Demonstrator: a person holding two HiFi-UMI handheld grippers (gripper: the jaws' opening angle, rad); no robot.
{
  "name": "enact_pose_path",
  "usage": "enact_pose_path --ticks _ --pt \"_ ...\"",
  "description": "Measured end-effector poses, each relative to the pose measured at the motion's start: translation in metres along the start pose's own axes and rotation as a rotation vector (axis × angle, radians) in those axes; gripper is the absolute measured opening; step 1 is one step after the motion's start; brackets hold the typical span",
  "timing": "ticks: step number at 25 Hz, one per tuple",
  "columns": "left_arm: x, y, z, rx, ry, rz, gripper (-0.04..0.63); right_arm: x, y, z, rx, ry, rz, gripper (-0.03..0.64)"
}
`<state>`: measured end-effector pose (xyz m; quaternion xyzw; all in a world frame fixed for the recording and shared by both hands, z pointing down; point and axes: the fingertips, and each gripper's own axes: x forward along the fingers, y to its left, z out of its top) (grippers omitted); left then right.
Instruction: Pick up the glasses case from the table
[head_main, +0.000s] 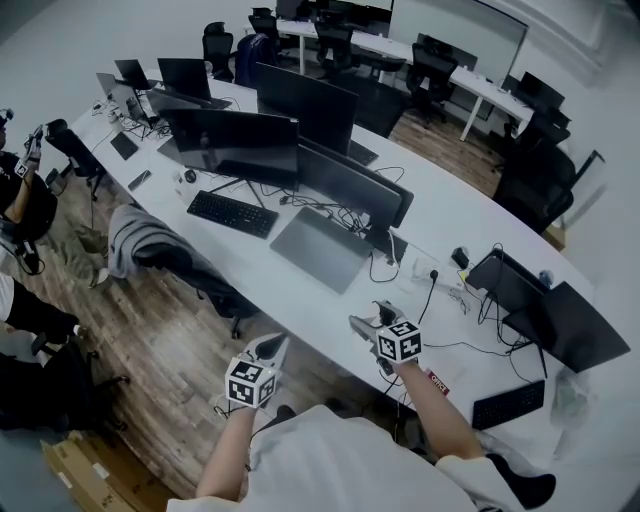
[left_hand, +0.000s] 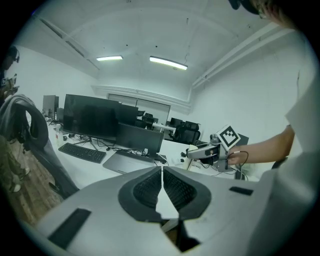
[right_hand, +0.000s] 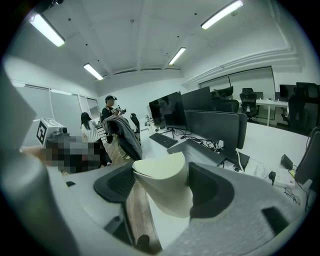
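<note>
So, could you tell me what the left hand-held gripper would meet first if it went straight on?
Probably the white table, just short of the grey laptop, though depth is hard to judge.

A long white table (head_main: 455, 215) curves across the room. Along its middle stand dark monitors (head_main: 235, 140), some set back to back. In front of them lie a black keyboard (head_main: 232, 213) and, just beside it, a closed grey laptop (head_main: 320, 250). A small dark mouse-like thing (head_main: 190, 176) lies near the keyboard's far end. Open laptops (head_main: 125, 95) crowd the far left end, with a flat dark device (head_main: 125, 146) near them. Towards the right lie a white power strip (head_main: 425, 266) and a small black object (head_main: 459, 257). Past these stand two more monitors (head_main: 575, 325), with loose black cables (head_main: 470, 345) and a second black keyboard (head_main: 508, 404) at the near edge.
</note>
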<state>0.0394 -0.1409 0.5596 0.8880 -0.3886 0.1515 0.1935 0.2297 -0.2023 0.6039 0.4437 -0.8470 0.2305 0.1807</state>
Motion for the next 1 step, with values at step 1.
enact_pose_path --ticks 1 --pt "0.0004 -0.0003 -0.0001 -0.001 0.0 0.0 0.011 0.0001 0.0001 -0.0004 -0.002 0.001 0.001 0.337"
